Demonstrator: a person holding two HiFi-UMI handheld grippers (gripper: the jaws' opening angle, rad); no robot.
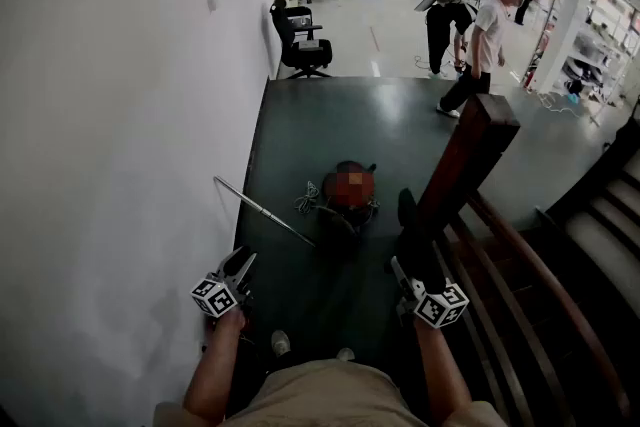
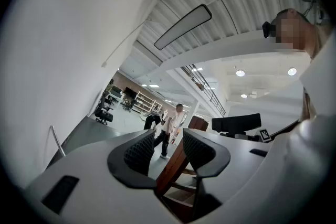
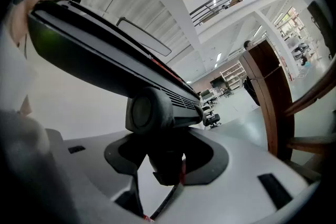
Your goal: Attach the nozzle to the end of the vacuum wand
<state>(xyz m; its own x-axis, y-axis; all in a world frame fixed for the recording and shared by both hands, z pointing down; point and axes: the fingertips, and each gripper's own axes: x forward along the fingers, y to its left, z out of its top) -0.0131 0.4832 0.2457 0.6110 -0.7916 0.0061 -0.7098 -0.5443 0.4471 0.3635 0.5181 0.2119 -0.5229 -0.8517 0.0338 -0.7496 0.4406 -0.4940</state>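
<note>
A red canister vacuum [image 1: 348, 187] sits on the dark floor ahead of me. Its thin metal wand [image 1: 265, 210] runs from it toward the white wall at the left; the wand [image 2: 55, 140] also shows in the left gripper view, low at the left. My right gripper [image 1: 406, 271] is shut on the neck of the black floor nozzle [image 1: 412, 233]. In the right gripper view the long flat nozzle [image 3: 105, 55] stretches up to the left above the gripper [image 3: 167, 159]. My left gripper [image 1: 243, 262] is held level near the wall. The left gripper [image 2: 168, 136] is open with nothing between its pads.
A white wall [image 1: 100, 115] closes the left side. A brown wooden newel post [image 1: 470, 165] and handrail stand right of the right gripper, with stairs [image 1: 600, 245] beyond. A loose cable [image 1: 308, 200] lies by the vacuum. An office chair [image 1: 300, 40] and two people [image 1: 485, 45] are farther off.
</note>
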